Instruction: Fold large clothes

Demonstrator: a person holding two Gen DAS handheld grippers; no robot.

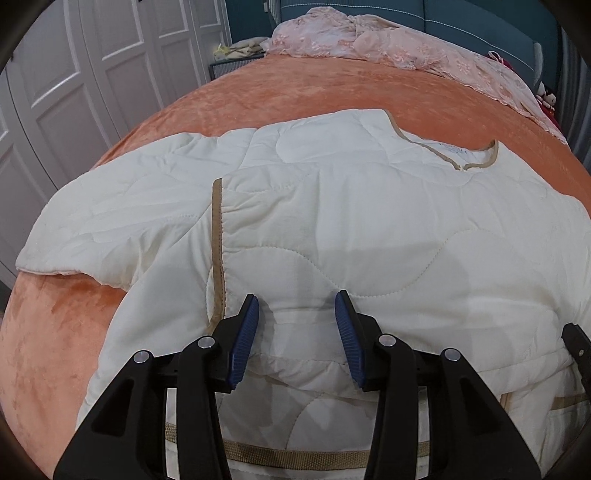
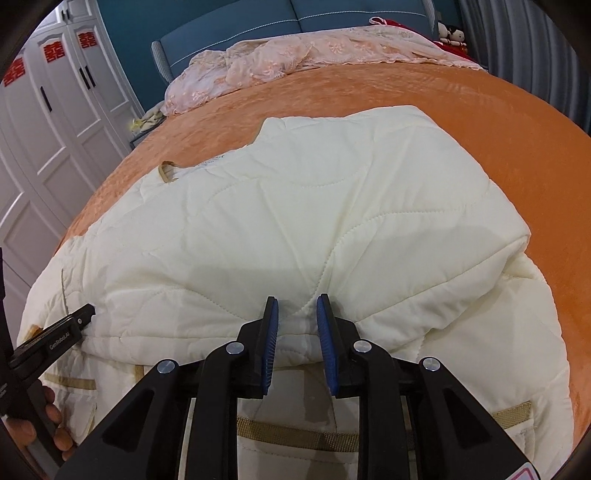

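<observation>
The quilted cream jacket [image 1: 332, 229] lies spread over most of the near part of the bed, on an orange plush blanket [image 1: 295, 92] that covers the mattress from edge to edge. Its bottom part has been folded up over the body, so a thick rolled fold runs across the near side in both views, with the tan-trimmed lower layer [image 2: 295, 432] showing beneath it. A sleeve [image 1: 110, 221] stretches out to the left in the left wrist view, and the tan-edged neckline [image 1: 461, 162] lies at the far side (a small tan loop [image 2: 168, 171] shows there in the right wrist view). Beyond the jacket, a heap of pink lace fabric [image 2: 295, 55] sits against the blue headboard [image 2: 332, 14], and white wardrobe doors [image 2: 55, 110] stand to the left. The left gripper [image 1: 297, 306] hovers at the fold with its blue pads [image 1: 247, 332] apart and nothing pinched between them; the cloth merely lies under the gap. The right gripper [image 2: 297, 306] has its pads much closer together, with a ridge of the fold rising between them; whether they truly pinch it I cannot tell. A hand [image 2: 48, 424] grips the left tool's handle at the lower left edge.
</observation>
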